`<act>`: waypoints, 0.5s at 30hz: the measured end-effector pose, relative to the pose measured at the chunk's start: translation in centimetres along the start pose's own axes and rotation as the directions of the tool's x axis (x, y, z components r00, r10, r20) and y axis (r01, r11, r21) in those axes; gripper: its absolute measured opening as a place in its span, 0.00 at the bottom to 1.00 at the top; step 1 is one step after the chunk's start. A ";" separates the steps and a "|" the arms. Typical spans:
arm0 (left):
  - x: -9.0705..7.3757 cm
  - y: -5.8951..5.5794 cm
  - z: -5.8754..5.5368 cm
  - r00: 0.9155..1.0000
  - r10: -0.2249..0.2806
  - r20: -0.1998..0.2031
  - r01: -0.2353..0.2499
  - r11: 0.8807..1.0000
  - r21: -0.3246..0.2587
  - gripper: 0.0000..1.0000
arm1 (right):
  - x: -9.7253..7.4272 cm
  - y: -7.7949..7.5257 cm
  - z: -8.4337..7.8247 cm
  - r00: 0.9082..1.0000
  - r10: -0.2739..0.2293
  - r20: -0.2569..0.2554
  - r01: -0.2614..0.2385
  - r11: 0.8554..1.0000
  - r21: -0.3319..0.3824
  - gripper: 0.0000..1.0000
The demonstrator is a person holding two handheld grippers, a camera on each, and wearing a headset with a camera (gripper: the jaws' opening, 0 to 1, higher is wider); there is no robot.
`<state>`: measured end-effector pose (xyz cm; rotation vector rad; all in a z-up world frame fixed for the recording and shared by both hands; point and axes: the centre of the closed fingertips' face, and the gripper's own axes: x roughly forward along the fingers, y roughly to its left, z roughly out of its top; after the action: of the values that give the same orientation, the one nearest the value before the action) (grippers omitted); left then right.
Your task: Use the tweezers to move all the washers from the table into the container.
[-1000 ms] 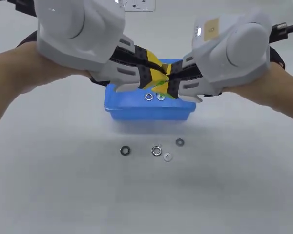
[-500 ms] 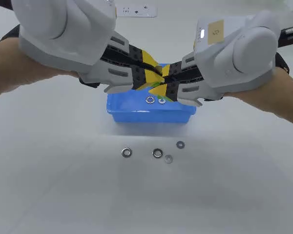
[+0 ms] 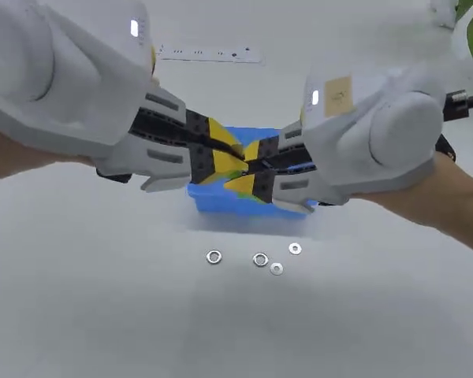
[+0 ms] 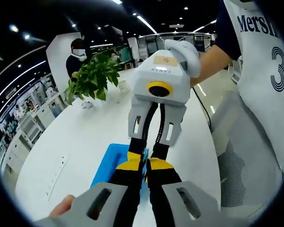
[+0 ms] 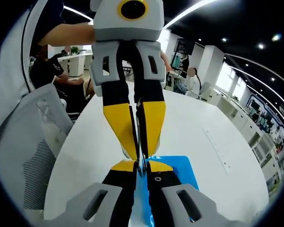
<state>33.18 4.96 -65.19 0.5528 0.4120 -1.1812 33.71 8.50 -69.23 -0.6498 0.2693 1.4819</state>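
Note:
Several steel washers (image 3: 259, 259) lie loose on the white table, in front of the blue container (image 3: 217, 198). My left gripper (image 3: 238, 160) and right gripper (image 3: 249, 168) meet tip to tip just above the container and hide its inside. Both look shut, jaws pressed together. In the right gripper view a thin metal sliver, apparently the tweezers (image 5: 141, 166), sits between my right gripper (image 5: 142, 169) jaws and runs into the left gripper (image 5: 139, 155). The left gripper view has the left gripper (image 4: 145, 166) touching the right gripper (image 4: 145, 154) over the container (image 4: 110, 163).
A white strip (image 3: 209, 54) lies on the table far behind the container. A potted plant (image 4: 92, 80) stands at the table's far end, and a mesh chair (image 5: 33, 142) stands beside the table. People stand in the background.
The head camera has shifted. The two grippers stay tip to tip but now sit lower over the container, covering the washers inside it. The washers on the table have not moved.

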 end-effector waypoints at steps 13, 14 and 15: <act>-1.8 -6.1 -2.2 0.999 0.006 -0.035 -0.008 0.998 -0.061 0.07 | 1.6 6.8 0.0 0.993 0.115 -0.012 -0.115 0.993 -0.020 0.10; -1.8 -6.3 -2.3 0.999 0.006 -0.040 -0.008 0.998 -0.061 0.07 | 1.7 7.2 0.0 0.993 0.118 -0.012 -0.119 0.993 -0.016 0.10; -1.8 -6.6 -2.5 0.999 0.007 -0.046 -0.010 0.998 -0.063 0.07 | 1.8 7.4 -0.1 0.993 0.119 -0.011 -0.119 0.993 -0.012 0.10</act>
<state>26.29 6.04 -67.38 0.5266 0.4838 -1.1450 26.70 9.62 -72.01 -0.6610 0.3112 1.5962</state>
